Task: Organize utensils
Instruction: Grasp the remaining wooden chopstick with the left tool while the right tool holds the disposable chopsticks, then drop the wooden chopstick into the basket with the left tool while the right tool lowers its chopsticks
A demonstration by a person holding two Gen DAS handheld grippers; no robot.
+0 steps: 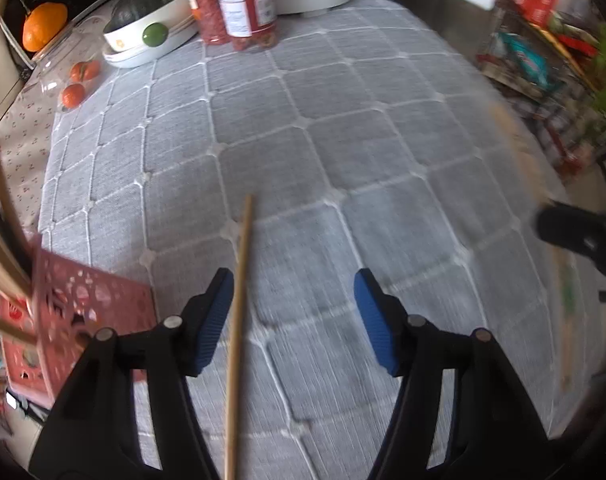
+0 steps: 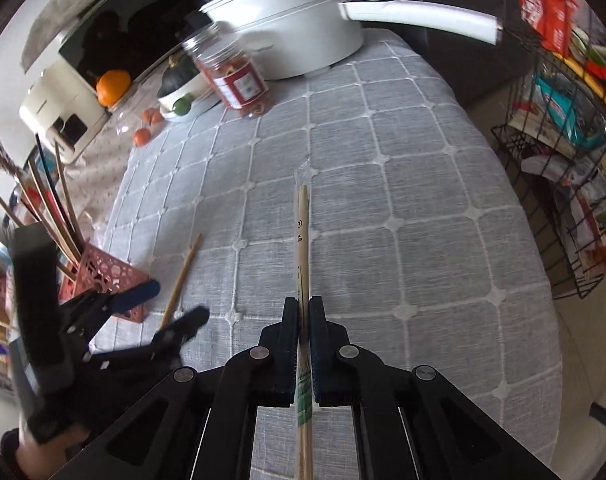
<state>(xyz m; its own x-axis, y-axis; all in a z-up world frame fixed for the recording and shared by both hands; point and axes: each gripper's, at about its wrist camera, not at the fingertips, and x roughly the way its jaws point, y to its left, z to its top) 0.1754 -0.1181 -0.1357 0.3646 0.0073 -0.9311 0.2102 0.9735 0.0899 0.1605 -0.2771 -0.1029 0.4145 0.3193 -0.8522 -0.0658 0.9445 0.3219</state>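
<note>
My left gripper is open over the grey checked tablecloth. A bare wooden chopstick lies on the cloth between its jaws, close to the left finger; it also shows in the right wrist view. My right gripper is shut on a wrapped pair of chopsticks and holds it above the cloth, pointing away. A pink perforated utensil holder stands at the left table edge with several chopsticks in it. The left gripper shows in the right wrist view beside the holder.
At the back stand two clear snack jars, a white pot with a long handle, a white dish with a dark squash, and small oranges. A wire rack of packets stands right of the table.
</note>
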